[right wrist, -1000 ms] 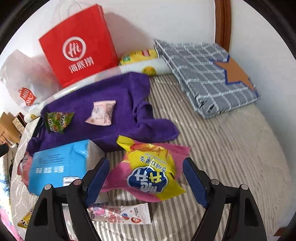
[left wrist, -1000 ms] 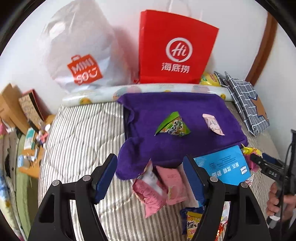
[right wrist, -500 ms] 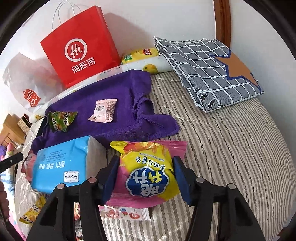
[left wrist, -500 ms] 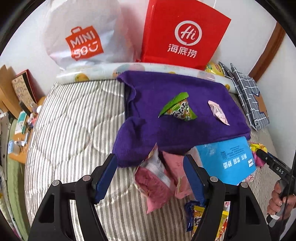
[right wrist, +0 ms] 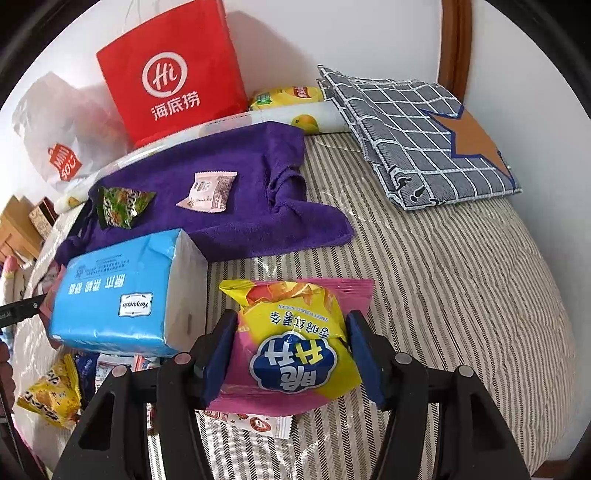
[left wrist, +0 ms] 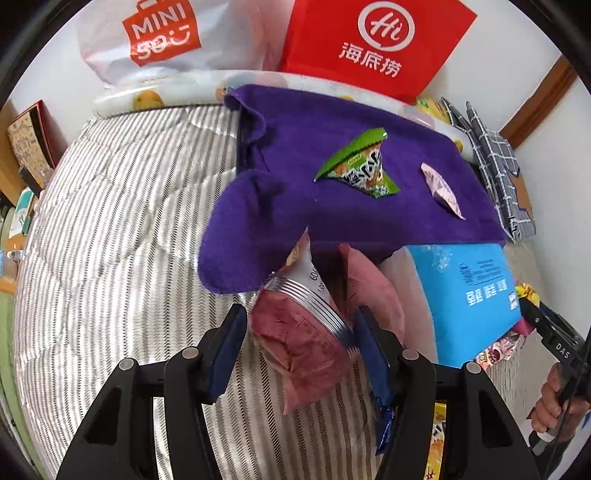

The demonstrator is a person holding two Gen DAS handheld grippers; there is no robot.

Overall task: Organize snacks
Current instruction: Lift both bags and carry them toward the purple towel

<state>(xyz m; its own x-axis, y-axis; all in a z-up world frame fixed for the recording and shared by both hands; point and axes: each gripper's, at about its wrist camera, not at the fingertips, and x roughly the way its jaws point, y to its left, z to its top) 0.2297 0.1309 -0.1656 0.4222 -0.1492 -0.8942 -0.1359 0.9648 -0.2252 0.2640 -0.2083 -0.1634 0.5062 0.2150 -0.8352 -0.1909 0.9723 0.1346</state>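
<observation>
My left gripper (left wrist: 301, 345) has closed around a pink snack bag (left wrist: 301, 332) with a silver seam, on the striped bed just below the purple towel (left wrist: 303, 206). My right gripper (right wrist: 291, 354) is shut on a yellow and pink sweet potato snack bag (right wrist: 295, 339) and holds it over the bed. On the purple towel (right wrist: 236, 206) lie a green snack packet (left wrist: 356, 164) (right wrist: 120, 206) and a small pink packet (left wrist: 441, 190) (right wrist: 208, 192).
A blue tissue pack (right wrist: 122, 295) (left wrist: 465, 299) lies beside the snacks. More snack packets (right wrist: 51, 395) lie under and left of it. A red paper bag (right wrist: 173, 70), a white MINISO bag (left wrist: 147, 33) and a folded checked cloth (right wrist: 417, 136) stand at the back.
Both grippers moved forward and narrowed: the left around the pink snack bag, the right onto the yellow and pink bag, which is now lifted.
</observation>
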